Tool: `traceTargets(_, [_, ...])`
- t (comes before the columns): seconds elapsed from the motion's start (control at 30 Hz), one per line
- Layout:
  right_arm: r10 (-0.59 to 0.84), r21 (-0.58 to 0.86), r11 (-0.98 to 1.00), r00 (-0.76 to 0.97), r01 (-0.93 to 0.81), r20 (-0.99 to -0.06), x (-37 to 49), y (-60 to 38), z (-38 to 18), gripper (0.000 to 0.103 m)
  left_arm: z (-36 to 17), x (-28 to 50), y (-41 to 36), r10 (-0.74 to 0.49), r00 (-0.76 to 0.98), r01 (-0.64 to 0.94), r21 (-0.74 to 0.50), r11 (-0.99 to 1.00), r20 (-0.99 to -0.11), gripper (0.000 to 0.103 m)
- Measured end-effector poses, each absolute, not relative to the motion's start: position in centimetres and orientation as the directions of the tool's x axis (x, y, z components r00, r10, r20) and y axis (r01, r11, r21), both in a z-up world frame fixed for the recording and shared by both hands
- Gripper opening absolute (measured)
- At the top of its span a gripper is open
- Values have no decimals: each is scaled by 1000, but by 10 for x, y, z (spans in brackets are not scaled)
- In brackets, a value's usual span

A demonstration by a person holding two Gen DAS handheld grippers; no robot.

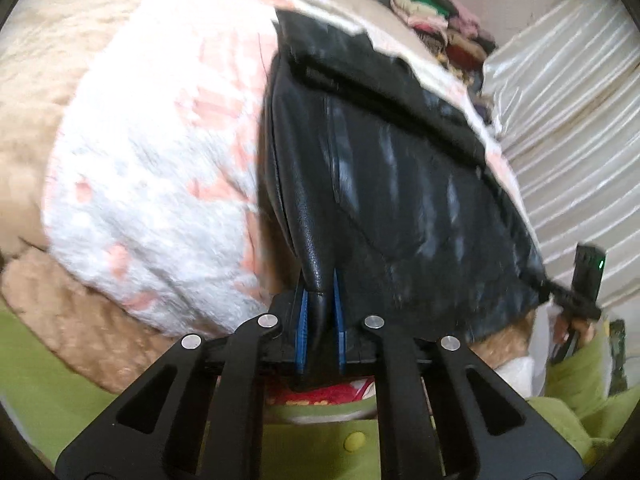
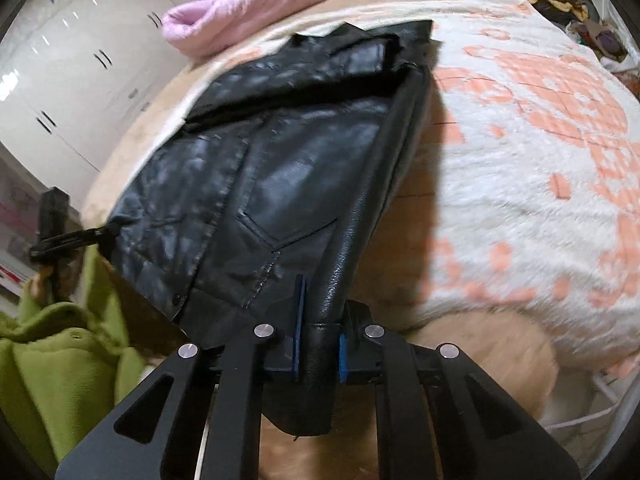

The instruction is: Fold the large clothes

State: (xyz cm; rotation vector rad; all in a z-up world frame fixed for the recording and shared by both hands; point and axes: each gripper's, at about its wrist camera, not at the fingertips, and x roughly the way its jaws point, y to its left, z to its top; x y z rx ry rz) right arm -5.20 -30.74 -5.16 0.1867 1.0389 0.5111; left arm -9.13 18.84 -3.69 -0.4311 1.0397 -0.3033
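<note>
Leather jacket, glossy black, pinched in both blue-padded jaws.

white-and-peach blanket: spread over tan bedcover | pink puffy coat: at blanket's far edge | white wardrobe: beyond blanket, left | clothes pile: past blanket's far corner | green garment: near side of blanket

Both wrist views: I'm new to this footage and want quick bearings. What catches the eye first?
A black leather jacket dominates, stretched over the bed between the two grippers. The left gripper and right gripper each pinch a leather edge between blue pads. Beneath it lies a fluffy white blanket with peach patterning, and a pink puffy garment sits at the bed's far end.
</note>
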Motion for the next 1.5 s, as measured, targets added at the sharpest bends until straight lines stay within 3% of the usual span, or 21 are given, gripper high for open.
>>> traceTargets(0.27, [597,504,801,511,-325,-619,-35,-320,-5,11,12,-65,190,-461,567,109,-493,863,-683,4])
traceTargets(0.67, [575,582,773,666,-253,-475,31,-336,38,11,66,1,177,-457,673,136,-509,850,-582,4])
traceTargets(1.5, [463,558,820,722,-129,-514,124,-327,43,13,79,91,165,-361,721,89,-437,895,-591,5])
